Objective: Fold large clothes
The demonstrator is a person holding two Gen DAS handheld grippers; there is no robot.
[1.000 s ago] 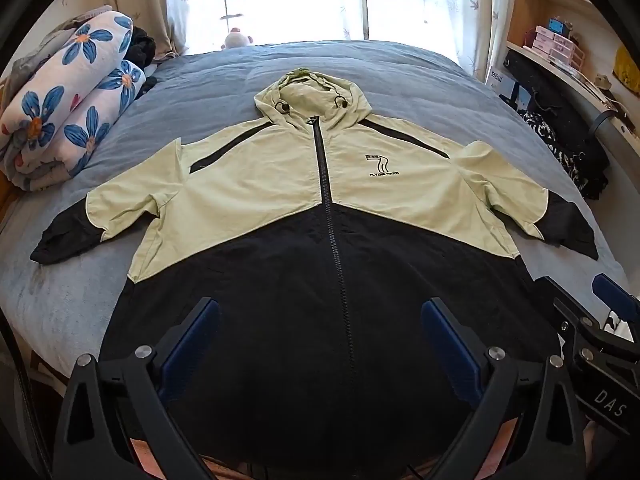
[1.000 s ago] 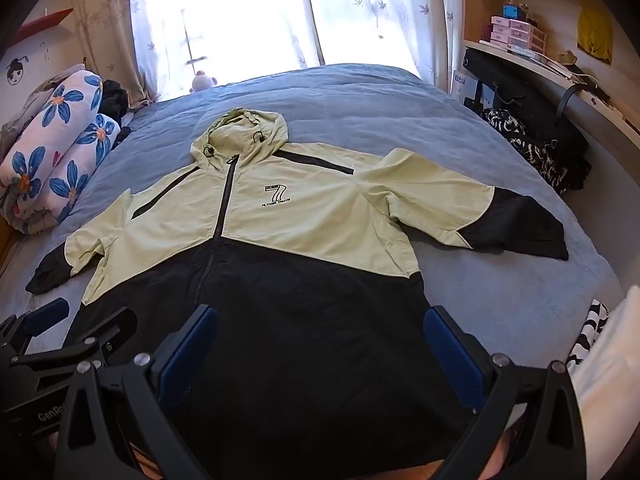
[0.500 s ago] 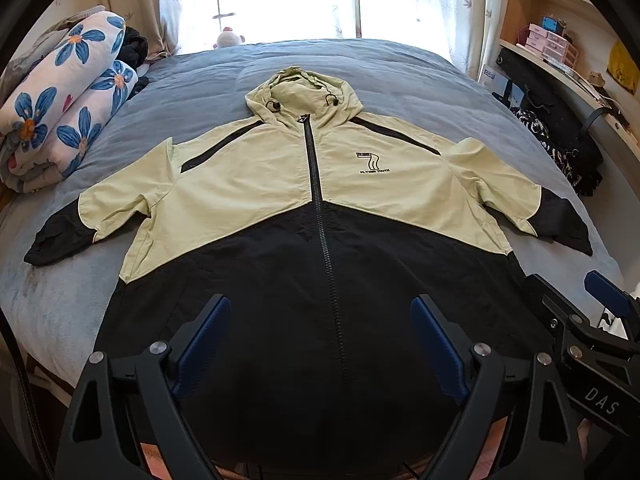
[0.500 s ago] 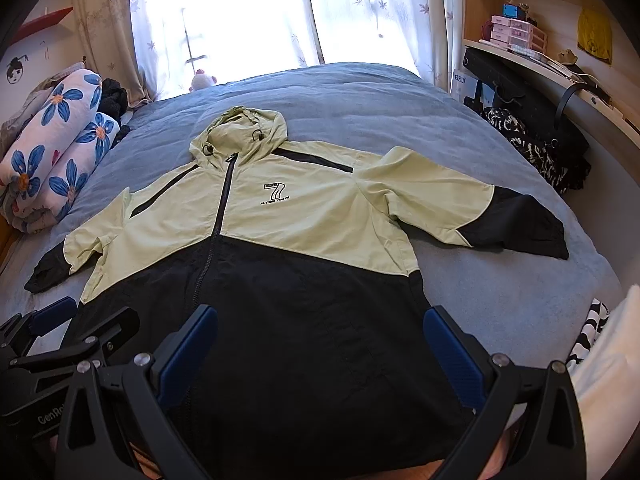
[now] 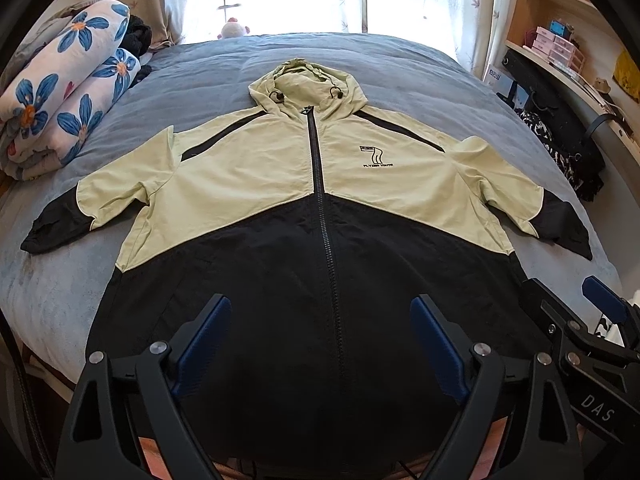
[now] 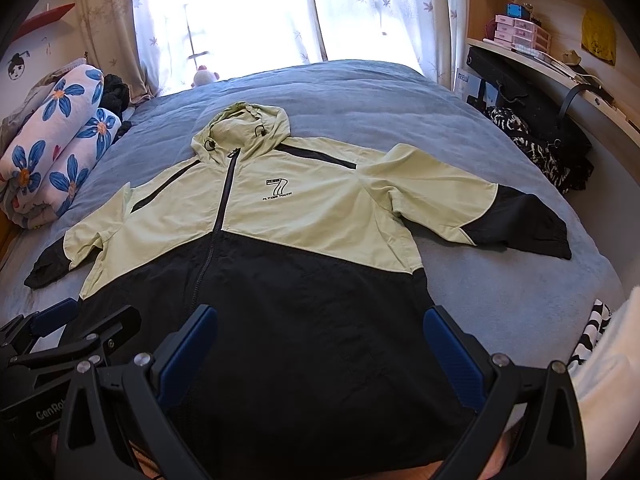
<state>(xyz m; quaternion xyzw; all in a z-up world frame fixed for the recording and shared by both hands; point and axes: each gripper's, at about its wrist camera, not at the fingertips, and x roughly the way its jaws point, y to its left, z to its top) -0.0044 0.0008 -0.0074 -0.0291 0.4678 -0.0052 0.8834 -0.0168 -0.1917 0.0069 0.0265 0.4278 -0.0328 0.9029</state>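
Spread flat, front side up and zipped shut, across a grey-blue bedspread (image 5: 400, 64): a pale green and black hooded windbreaker jacket (image 5: 280, 168), hood (image 5: 306, 82) toward the window, black hem toward the near edge of the bed. Both sleeves out to the sides, black cuffs lying on the cover, the one on the right of the picture (image 6: 524, 220) close to the bed's edge. Small black "7" logo (image 5: 374, 156) on the chest.

Hovering over the black lower panel, left gripper (image 5: 320, 340), blue-padded fingers (image 5: 204, 336) set wide apart after closing a little, nothing between them, no pad pressing on cloth. Alongside it, right gripper (image 6: 320, 344), also spread wide with blue pads (image 6: 452, 348) clear of the fabric, holding nothing. Each gripper visible at the edge of the other's view.

Around the bed: a rolled white quilt with blue flowers (image 5: 64, 96) stacked at the far left, just beside the left sleeve's side but apart from the jacket; dark clothing (image 6: 116, 94) behind it. A small pink-and-white plush toy (image 5: 234, 30) at the sunlit window with sheer leaf-print curtains (image 6: 360, 8). Along the right side, a black bag (image 6: 532, 100) and black-and-white patterned fabric (image 6: 532, 148) leaning between bed and a wooden shelf (image 6: 560, 68) carrying pink drawer boxes (image 6: 516, 34). Nothing lying on the jacket itself.
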